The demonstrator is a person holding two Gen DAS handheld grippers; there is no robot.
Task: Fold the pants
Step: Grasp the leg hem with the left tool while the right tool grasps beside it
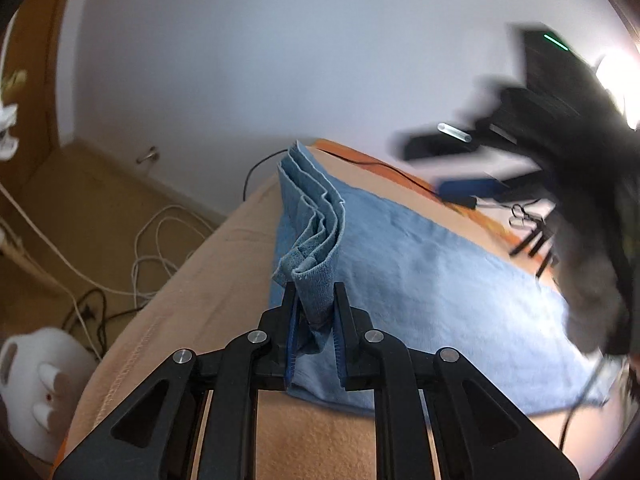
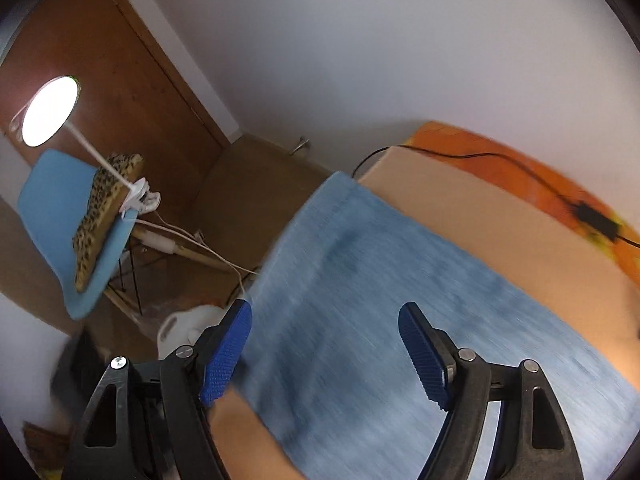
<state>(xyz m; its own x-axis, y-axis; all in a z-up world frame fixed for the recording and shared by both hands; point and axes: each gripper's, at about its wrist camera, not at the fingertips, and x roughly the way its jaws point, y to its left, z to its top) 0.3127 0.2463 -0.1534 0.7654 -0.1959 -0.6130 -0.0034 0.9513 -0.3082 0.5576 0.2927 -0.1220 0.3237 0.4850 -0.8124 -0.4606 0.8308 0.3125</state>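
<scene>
Light blue denim pants (image 1: 420, 264) lie folded on a peach blanket (image 1: 208, 300) on a bed. My left gripper (image 1: 314, 300) is shut on a bunched corner of the pants, with several stacked layers rising in a ridge ahead of it. My right gripper (image 2: 326, 320) is open and empty, held over the flat blue cloth (image 2: 380, 280); it also shows, blurred, in the left wrist view (image 1: 460, 148) at the far right above the pants.
The blanket edge (image 1: 132, 344) drops to a floor with white and black cables (image 1: 152, 248). A white object (image 1: 36, 384) sits at lower left. A blue chair (image 2: 60, 224) with a clip lamp (image 2: 50, 110) stands left. A black cable (image 2: 520, 168) crosses the orange sheet.
</scene>
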